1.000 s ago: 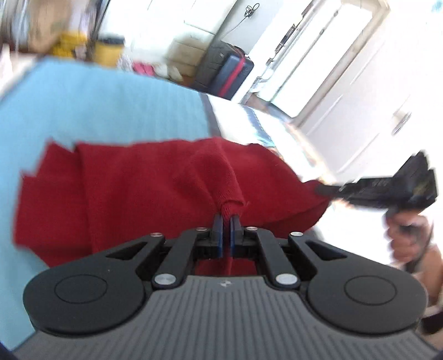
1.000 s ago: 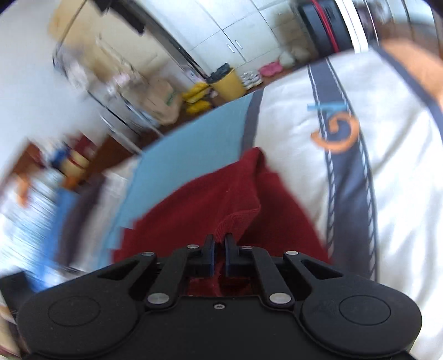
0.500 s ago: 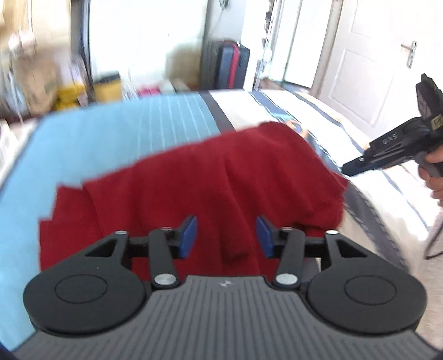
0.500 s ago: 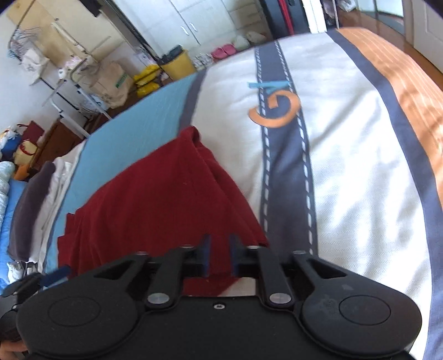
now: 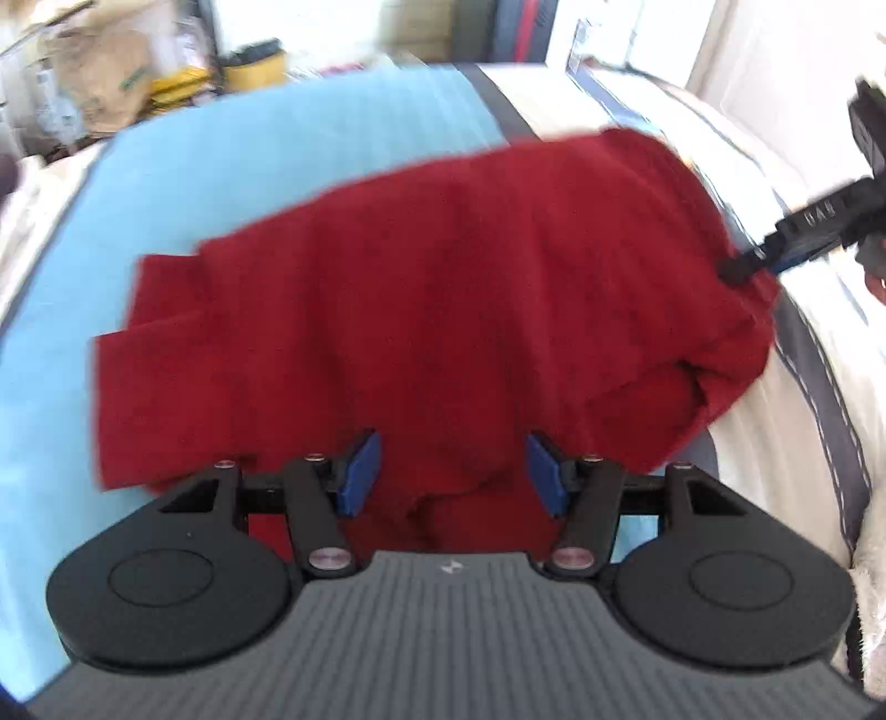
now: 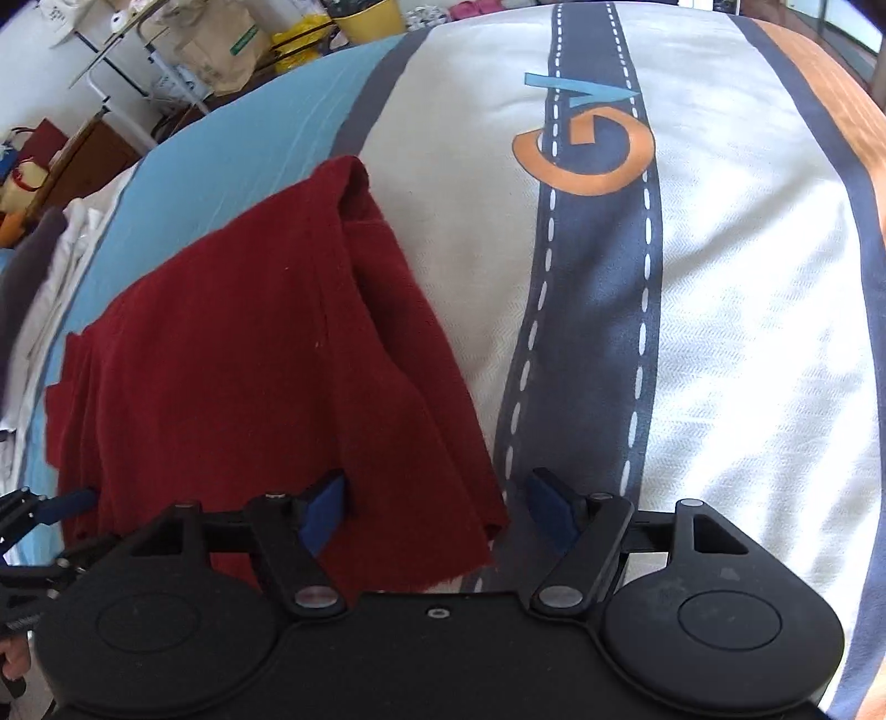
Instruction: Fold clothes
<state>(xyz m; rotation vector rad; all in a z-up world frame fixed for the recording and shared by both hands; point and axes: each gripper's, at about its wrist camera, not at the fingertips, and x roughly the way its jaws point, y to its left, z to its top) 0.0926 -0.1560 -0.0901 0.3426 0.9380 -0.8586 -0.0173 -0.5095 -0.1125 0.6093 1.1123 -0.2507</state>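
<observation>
A dark red knitted garment [image 5: 432,310] lies folded on the bed, over the blue stripe and the white part of the cover; it also shows in the right wrist view [image 6: 249,376]. My left gripper [image 5: 451,471] is open just above the garment's near edge, holding nothing. My right gripper [image 6: 434,509] is open over the garment's near right corner, its jaws either side of the cloth edge. The right gripper also shows in the left wrist view [image 5: 742,268], its tip at the garment's right edge.
The bed cover [image 6: 720,332] is white with a dark road-pattern stripe [image 6: 598,266] and an orange band at the far right. Beyond the bed stand a yellow bin [image 6: 365,16], paper bags [image 6: 221,39], a rack and a suitcase [image 5: 515,27].
Both grippers have let go of the red garment and opened wide. The garment has dropped flat on the bed, and both grippers have drawn back toward its near edge.
</observation>
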